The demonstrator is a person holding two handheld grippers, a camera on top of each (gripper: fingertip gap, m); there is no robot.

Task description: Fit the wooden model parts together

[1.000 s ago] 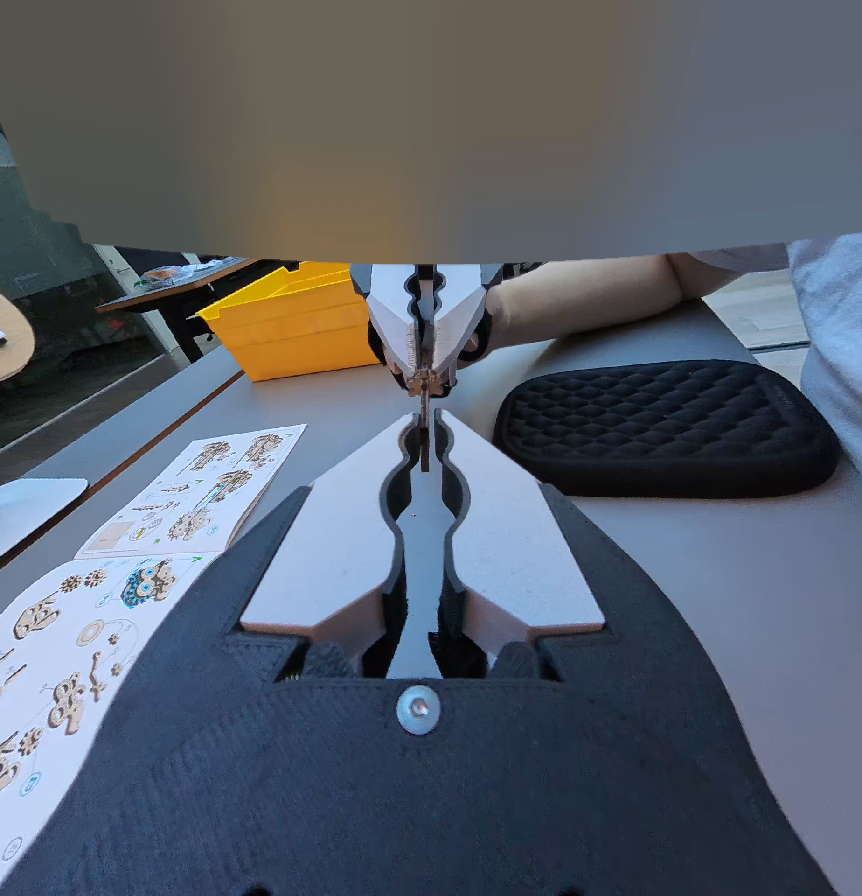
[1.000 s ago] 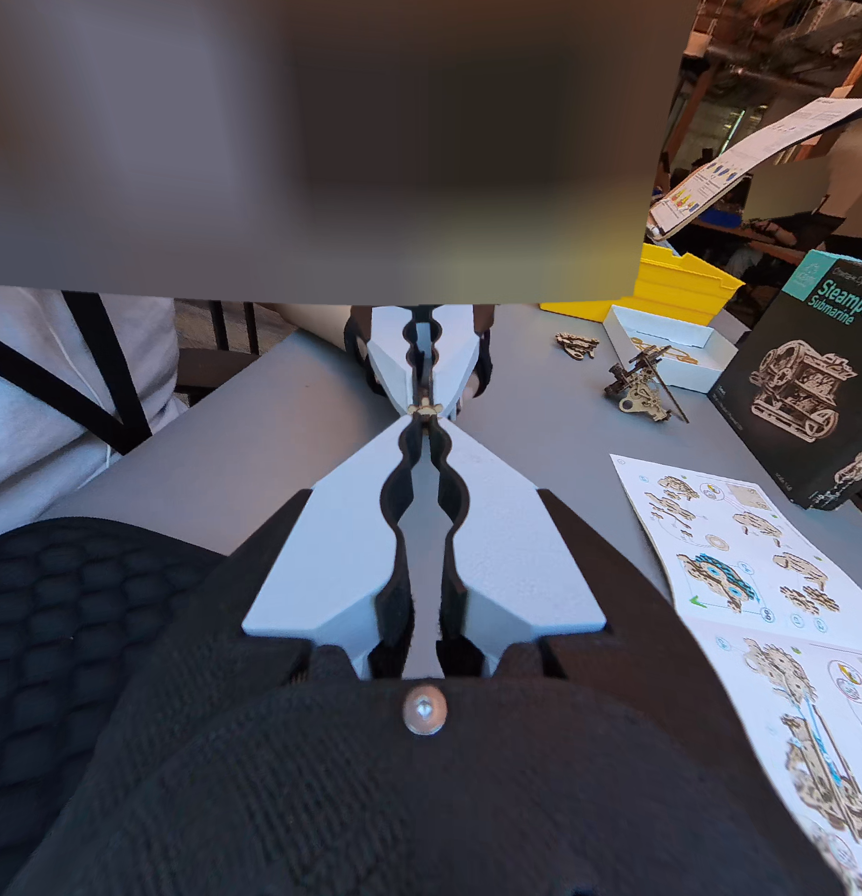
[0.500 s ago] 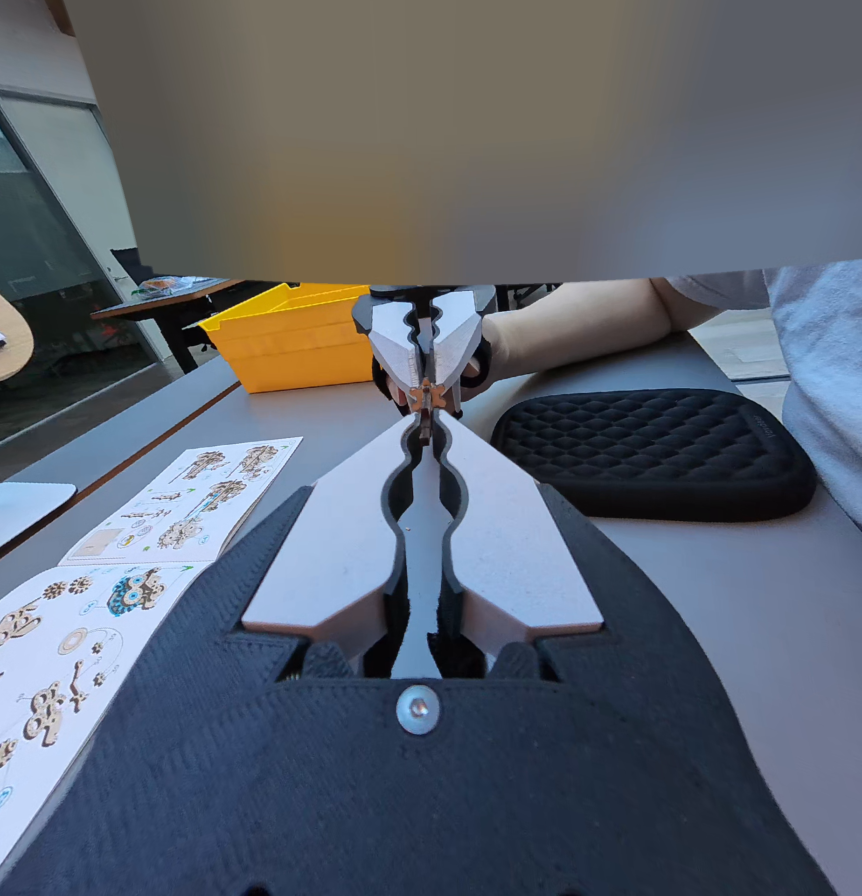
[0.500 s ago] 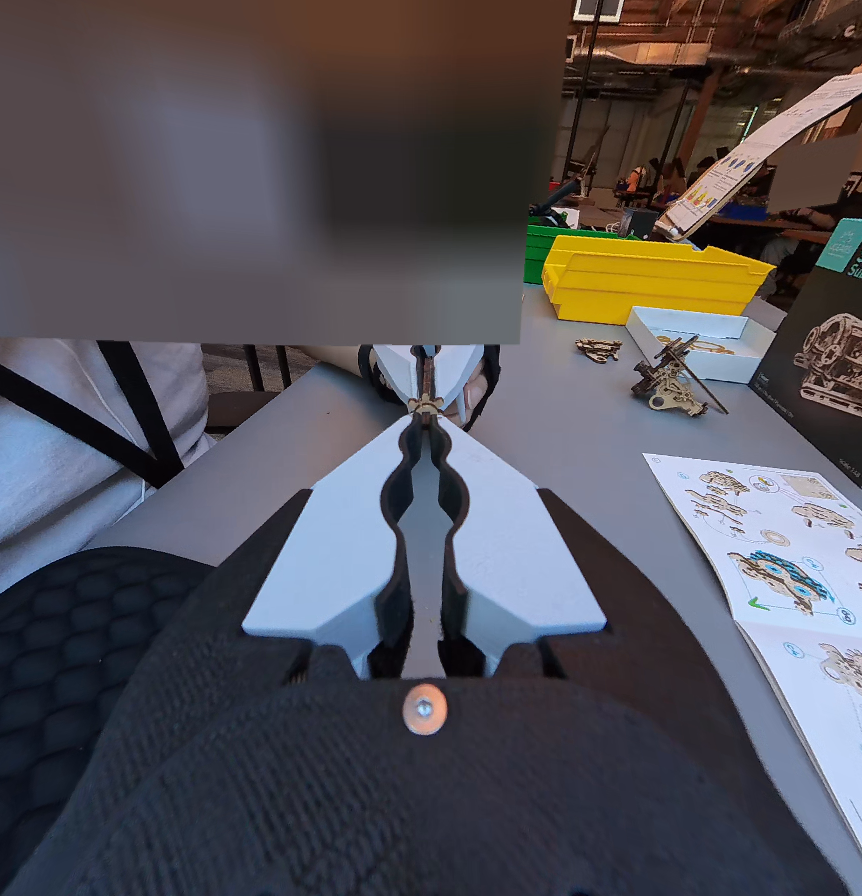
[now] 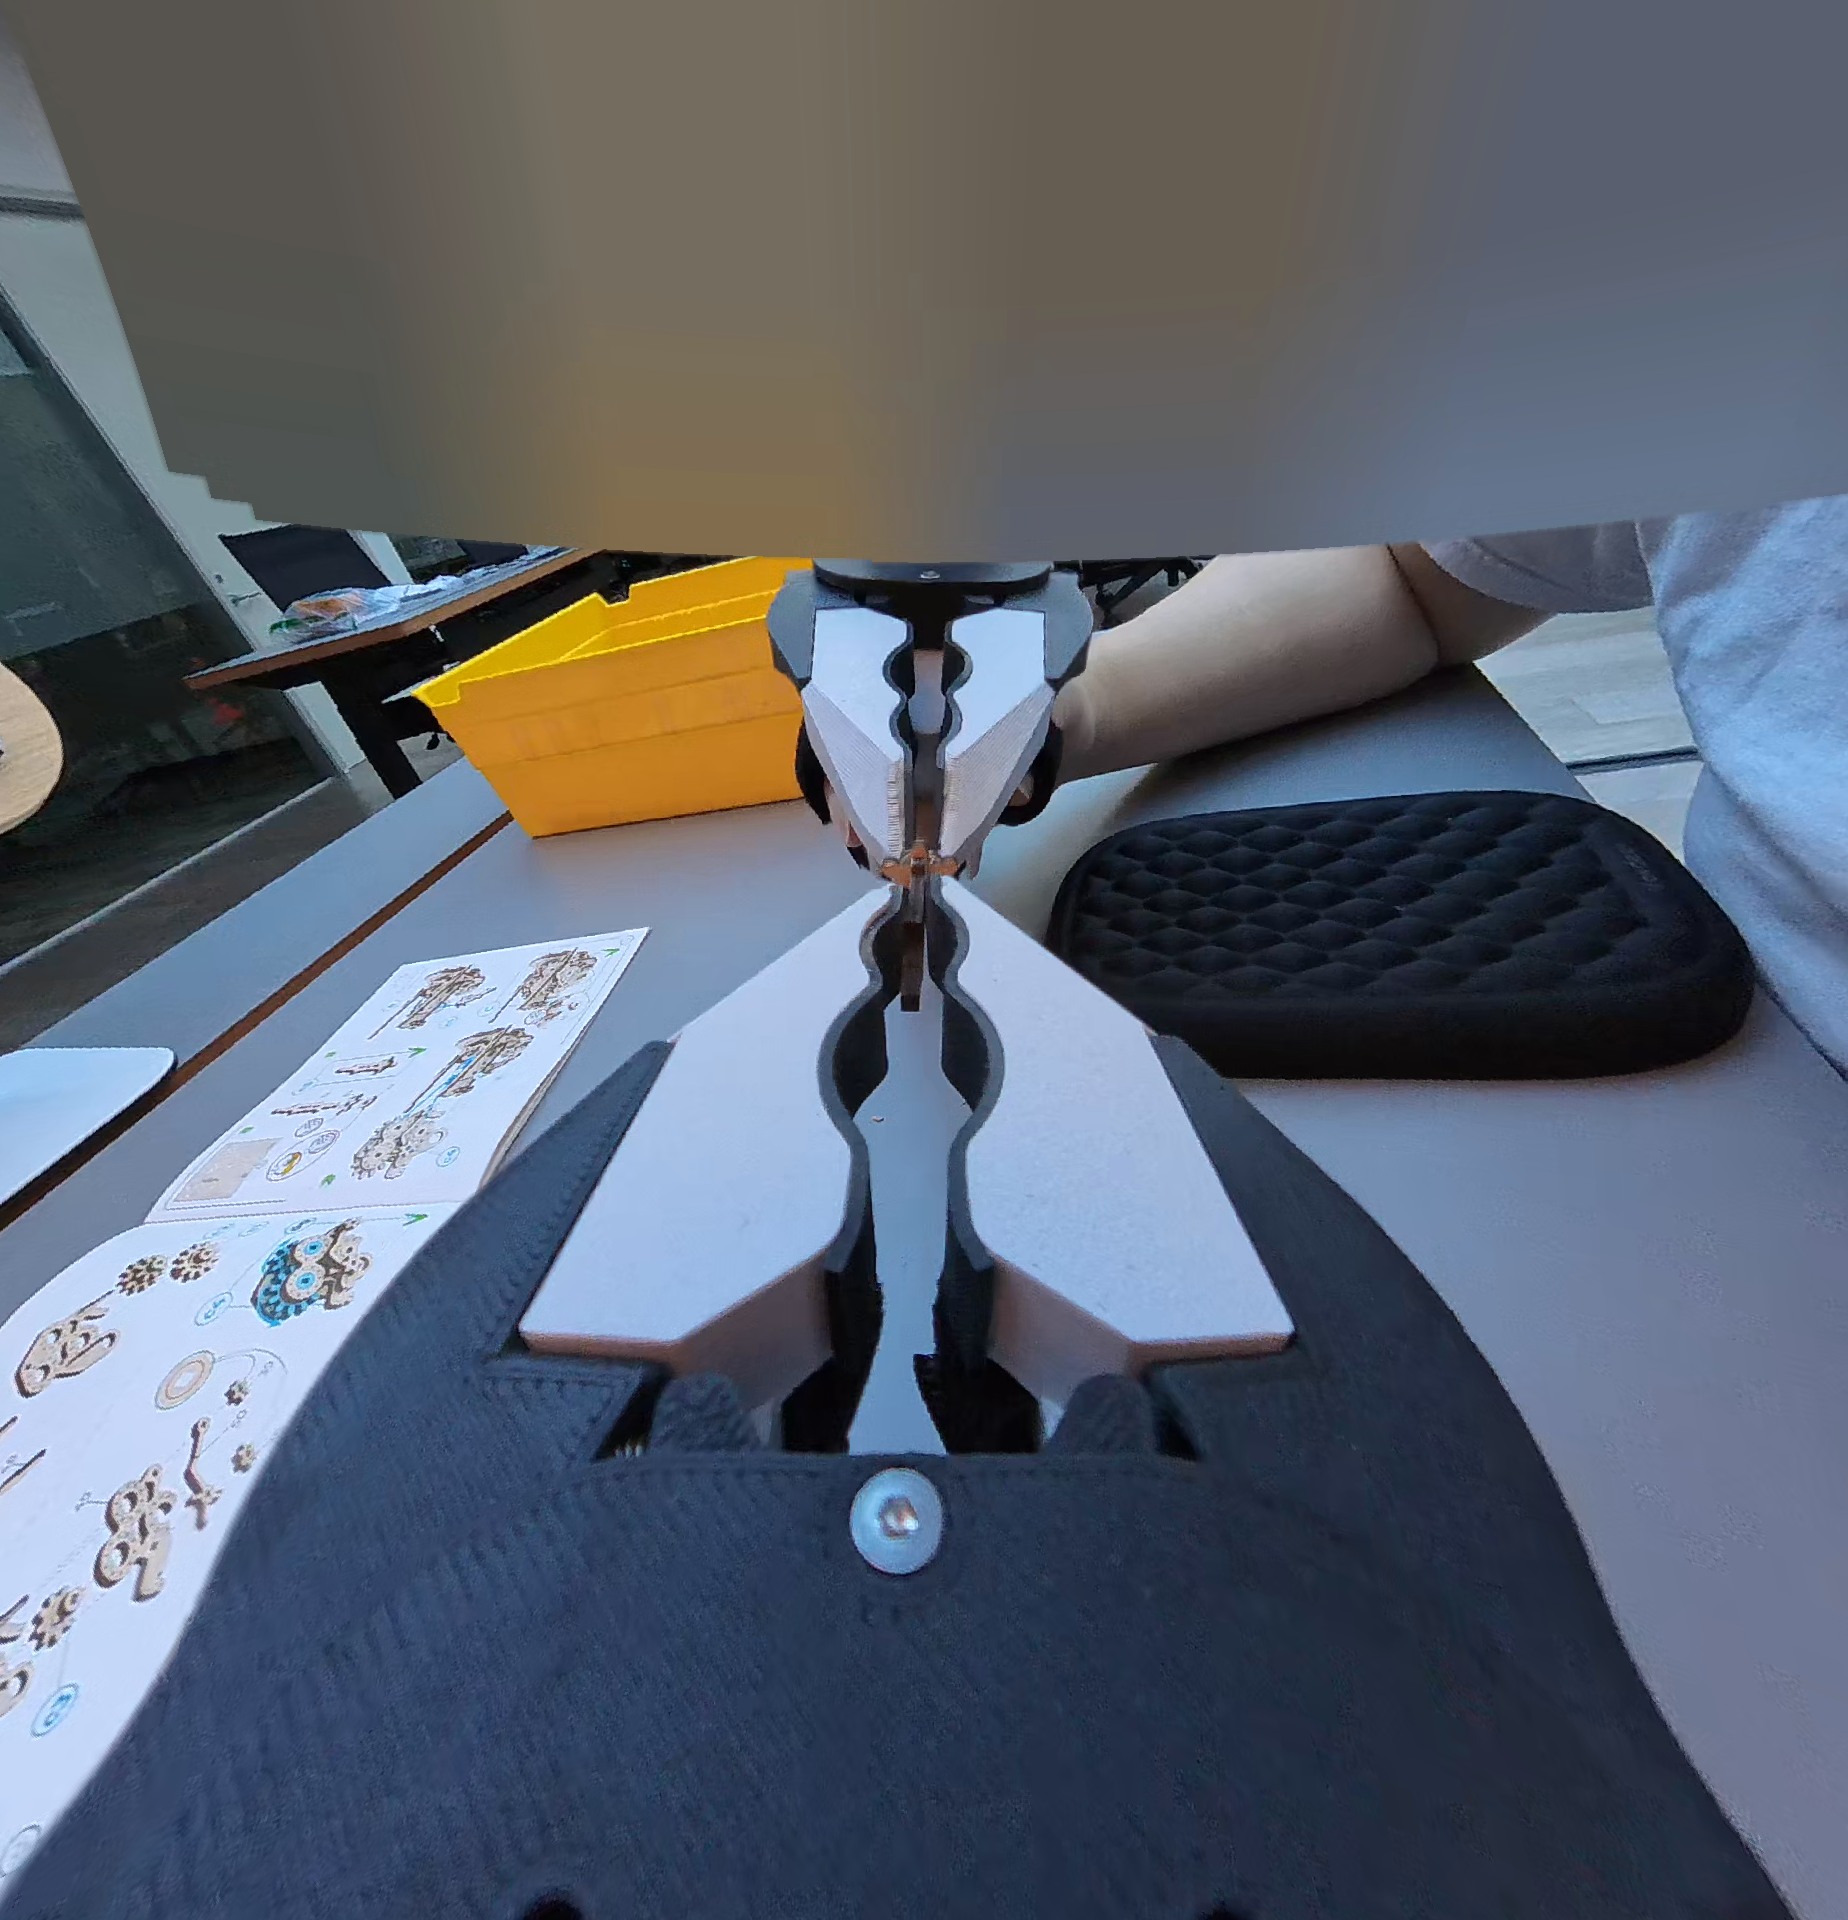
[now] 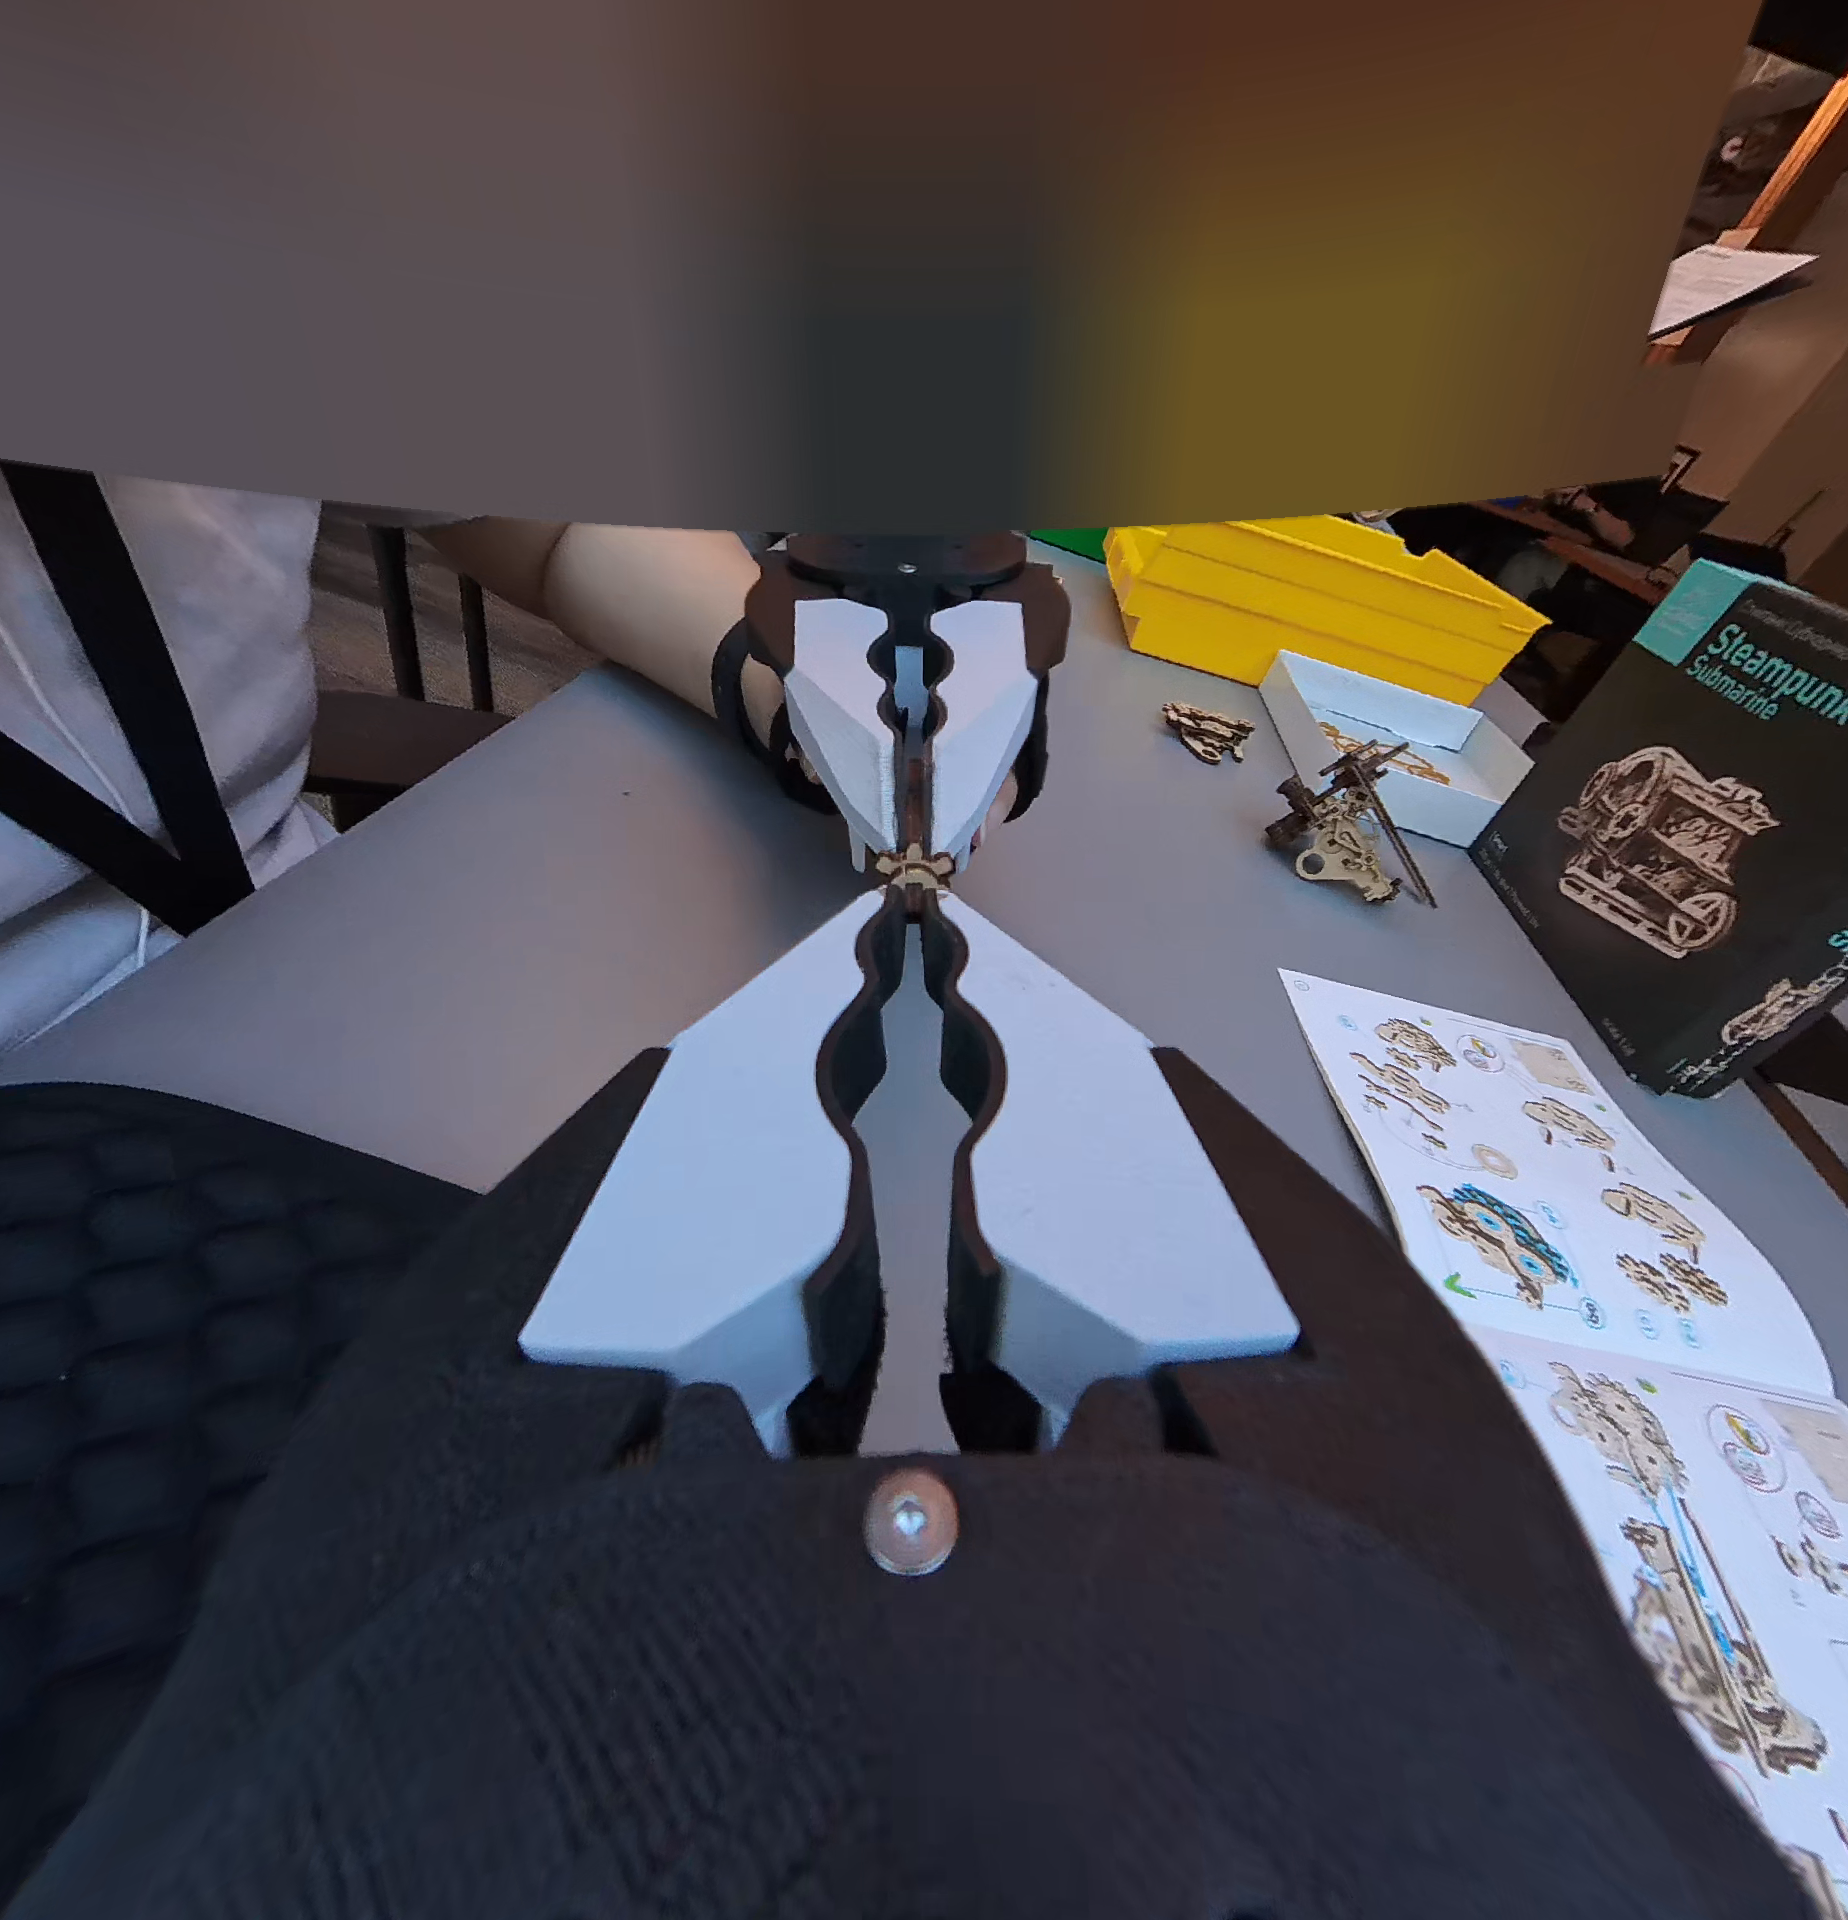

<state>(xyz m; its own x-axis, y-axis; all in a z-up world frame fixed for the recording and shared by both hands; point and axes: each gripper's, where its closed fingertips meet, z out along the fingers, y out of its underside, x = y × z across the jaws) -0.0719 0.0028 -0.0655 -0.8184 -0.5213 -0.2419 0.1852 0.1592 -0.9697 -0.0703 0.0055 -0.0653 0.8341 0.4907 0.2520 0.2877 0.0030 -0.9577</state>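
My left gripper (image 5: 909, 920) is shut on a thin flat wooden part (image 5: 909, 966), seen edge-on between its tips. My right gripper (image 6: 912, 912) is shut and faces it tip to tip above the grey table (image 6: 546, 935). A small pale cog-shaped wooden part (image 6: 915, 868) sits right where the two pairs of tips meet; it also shows in the left wrist view (image 5: 915, 864). I cannot tell whether the two parts are joined. In each view the other gripper (image 5: 920, 727) (image 6: 909, 727) points back at me, held by a hand.
A black quilted pad (image 5: 1398, 925) lies at the person's side. Printed instruction sheets (image 6: 1522, 1174) (image 5: 411, 1081) lie on the table. A yellow bin (image 6: 1315, 603), a white tray (image 6: 1419, 727), a part-built wooden assembly (image 6: 1335, 842), a loose wooden piece (image 6: 1206, 727) and the dark kit box (image 6: 1709, 842) stand behind. The tips of both grippers are at nearly the same place.
Both grippers stayed shut. Their tips have closed in until the cog-shaped part sits against the left gripper's tips, and both views have tilted a little.
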